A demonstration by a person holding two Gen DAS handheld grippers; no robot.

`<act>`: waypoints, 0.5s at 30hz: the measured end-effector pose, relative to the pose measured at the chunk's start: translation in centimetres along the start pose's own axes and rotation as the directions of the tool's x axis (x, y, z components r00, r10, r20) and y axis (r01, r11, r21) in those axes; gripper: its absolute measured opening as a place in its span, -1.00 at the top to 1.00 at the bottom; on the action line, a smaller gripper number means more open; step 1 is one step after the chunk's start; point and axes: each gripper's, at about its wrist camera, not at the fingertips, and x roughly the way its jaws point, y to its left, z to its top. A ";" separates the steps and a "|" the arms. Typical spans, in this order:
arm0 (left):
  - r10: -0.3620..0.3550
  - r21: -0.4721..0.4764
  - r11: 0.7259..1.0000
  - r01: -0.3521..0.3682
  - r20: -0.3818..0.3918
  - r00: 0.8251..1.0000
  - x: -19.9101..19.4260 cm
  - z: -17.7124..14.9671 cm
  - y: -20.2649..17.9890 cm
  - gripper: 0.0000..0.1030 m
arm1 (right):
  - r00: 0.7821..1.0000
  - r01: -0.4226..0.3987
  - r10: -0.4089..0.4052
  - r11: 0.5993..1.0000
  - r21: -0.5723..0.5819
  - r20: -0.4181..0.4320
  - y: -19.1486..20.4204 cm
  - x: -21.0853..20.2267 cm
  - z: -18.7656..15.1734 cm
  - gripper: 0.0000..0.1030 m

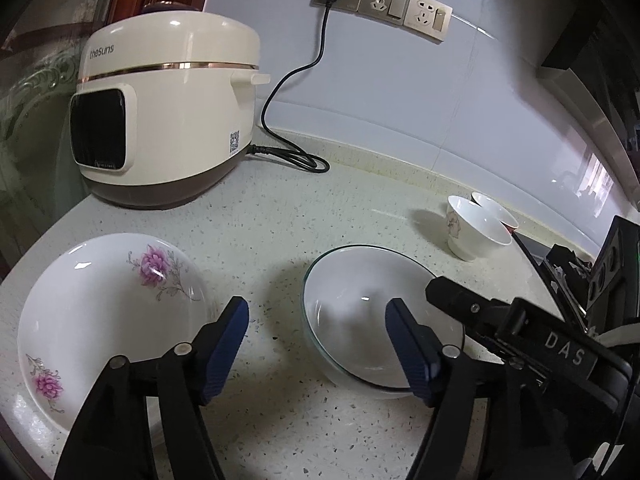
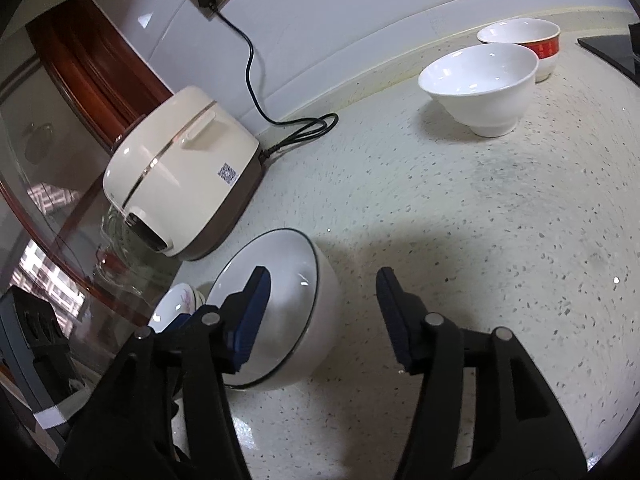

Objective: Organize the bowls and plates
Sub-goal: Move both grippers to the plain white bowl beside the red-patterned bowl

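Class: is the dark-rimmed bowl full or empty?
Empty. The dark-rimmed bowl shows a bare white inside in both views; it stands upright on the counter.

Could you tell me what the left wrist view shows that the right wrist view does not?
Only the left wrist view shows the flowered plate whole, all three wall sockets, and the right gripper's black body reaching over the dark-rimmed bowl. Only the right wrist view shows the red band on the far small bowl and a black surface at the counter's right edge. Both share the rice cooker, its cord, the dark-rimmed bowl, the plain white bowl and the speckled counter.
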 end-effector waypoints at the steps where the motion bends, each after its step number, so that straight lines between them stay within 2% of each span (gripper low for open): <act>1: 0.007 0.006 1.000 -0.007 0.005 1.000 -0.2 0.0 -0.1 -0.42 | 1.000 -0.008 0.008 1.000 0.007 0.007 -0.1 -0.2 0.0 -0.21; 9: 0.054 0.070 0.996 -0.057 0.047 0.997 -2.1 0.7 -2.1 -0.67 | 0.989 -0.141 0.132 0.979 0.144 0.073 -3.4 -2.2 0.8 -0.41; 11: 0.002 0.107 0.994 -0.002 0.000 1.000 -2.1 0.9 -3.5 -0.73 | 0.992 -0.109 0.098 0.981 0.158 0.074 -4.4 -2.7 1.4 -0.44; 13: -0.068 0.158 0.984 0.077 -0.063 0.996 -2.0 1.1 -5.2 -0.73 | 0.996 -0.038 0.026 0.987 0.154 0.082 -5.6 -3.4 2.5 -0.46; 15: -0.103 0.197 0.974 0.113 -0.058 0.993 -2.2 1.5 -7.1 -0.73 | 0.994 0.009 -0.028 0.985 0.173 0.109 -7.5 -4.8 4.0 -0.50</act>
